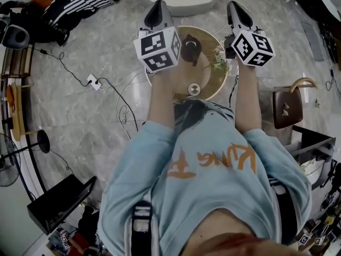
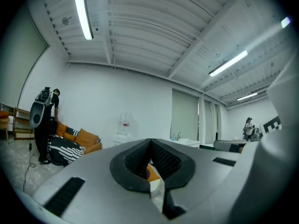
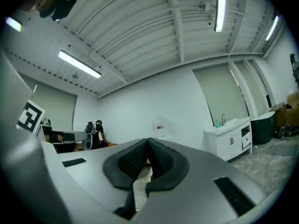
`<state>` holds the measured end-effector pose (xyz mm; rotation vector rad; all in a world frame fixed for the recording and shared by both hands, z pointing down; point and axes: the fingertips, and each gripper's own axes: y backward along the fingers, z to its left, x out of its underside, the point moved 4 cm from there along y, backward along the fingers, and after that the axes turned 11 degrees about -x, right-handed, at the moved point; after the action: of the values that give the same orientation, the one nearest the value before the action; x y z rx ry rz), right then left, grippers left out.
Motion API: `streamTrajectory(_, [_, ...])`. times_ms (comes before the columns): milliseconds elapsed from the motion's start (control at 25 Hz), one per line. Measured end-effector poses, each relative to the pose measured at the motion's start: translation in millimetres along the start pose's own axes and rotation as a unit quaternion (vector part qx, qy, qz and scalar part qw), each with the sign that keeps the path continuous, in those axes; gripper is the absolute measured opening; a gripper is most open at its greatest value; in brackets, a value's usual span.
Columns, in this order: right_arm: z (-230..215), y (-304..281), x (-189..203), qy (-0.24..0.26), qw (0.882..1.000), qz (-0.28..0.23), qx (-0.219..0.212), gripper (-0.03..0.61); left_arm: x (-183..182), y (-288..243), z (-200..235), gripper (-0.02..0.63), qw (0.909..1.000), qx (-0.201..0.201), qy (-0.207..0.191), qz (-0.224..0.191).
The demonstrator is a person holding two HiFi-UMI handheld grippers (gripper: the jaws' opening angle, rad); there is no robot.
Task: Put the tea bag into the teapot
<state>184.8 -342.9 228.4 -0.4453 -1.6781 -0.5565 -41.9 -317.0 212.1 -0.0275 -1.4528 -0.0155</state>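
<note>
On the table (image 1: 209, 79), teapot (image 1: 191, 48) sits between left tool (image 1: 158, 5) and right tool (image 1: 235, 6).

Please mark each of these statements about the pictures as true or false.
1. The dark teapot stands on the round wooden table. True.
2. The right tool grips that teapot. False: its jaws are closed on nothing, away from the teapot.
3. The left tool has its jaws closed together, empty. True.
4. The person's shirt is red. False: it is light blue with an orange print.
</note>
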Motion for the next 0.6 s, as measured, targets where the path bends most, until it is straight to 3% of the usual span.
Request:
streamTrajectory(280, [17,-27,14,0.077,0.995,0.060,0.005,0.012,15,-6,28,0.025,0.9999,-0.010,-0.004,0.012])
streamTrajectory(600, [22,-41,23,0.088,0.994,0.070,0.001,0.012,28,-19,38,0.024,0.9996,-0.011,-0.007,0.025])
